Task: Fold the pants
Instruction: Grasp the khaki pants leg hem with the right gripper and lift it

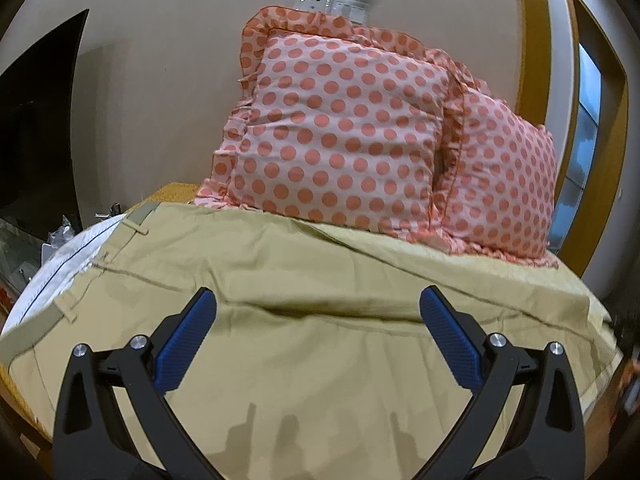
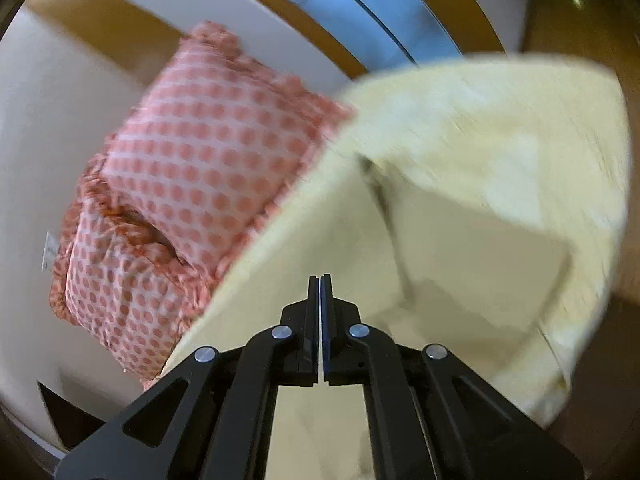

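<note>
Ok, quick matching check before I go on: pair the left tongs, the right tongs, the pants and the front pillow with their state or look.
Things:
1. left tongs
2. right tongs
3. pants
4. front pillow

States:
A. pink with orange dots, propped upright behind the pants
B. shut, with pale fabric lifted ahead of them
C. wide open, holding nothing, above the cloth
D. khaki, spread on the bed, waistband at the left

Pairs: 1-C, 2-B, 3-D, 4-A. Whether the right tongs actually pinch the pants cannot be told, as that view is blurred.
</note>
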The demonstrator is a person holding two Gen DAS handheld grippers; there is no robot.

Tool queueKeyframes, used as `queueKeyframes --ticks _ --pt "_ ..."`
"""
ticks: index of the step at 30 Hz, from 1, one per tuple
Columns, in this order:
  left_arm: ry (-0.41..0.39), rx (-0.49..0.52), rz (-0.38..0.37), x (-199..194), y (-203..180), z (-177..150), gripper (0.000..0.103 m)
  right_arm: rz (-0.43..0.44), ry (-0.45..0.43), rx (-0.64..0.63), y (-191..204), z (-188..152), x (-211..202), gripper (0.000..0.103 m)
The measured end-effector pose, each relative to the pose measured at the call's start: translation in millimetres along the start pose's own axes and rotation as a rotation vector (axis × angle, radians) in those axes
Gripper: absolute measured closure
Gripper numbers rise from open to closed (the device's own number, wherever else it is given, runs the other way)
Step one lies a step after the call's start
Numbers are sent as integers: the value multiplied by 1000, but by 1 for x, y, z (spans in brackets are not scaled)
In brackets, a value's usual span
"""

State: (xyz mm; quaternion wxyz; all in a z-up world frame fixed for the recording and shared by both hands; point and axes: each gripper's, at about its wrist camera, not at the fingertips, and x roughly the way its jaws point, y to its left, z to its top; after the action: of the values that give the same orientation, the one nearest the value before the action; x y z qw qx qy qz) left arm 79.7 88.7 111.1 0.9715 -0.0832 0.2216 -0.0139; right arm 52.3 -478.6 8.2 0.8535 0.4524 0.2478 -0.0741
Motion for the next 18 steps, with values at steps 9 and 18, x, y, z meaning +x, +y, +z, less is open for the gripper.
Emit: queueKeyframes --ticks 9,18 --pt "52 -90 -4 14 19 10 2 129 206 33 22 -38 16 52" --pt "64 -43 11 16 10 6 2 26 289 158 36 -40 72 54"
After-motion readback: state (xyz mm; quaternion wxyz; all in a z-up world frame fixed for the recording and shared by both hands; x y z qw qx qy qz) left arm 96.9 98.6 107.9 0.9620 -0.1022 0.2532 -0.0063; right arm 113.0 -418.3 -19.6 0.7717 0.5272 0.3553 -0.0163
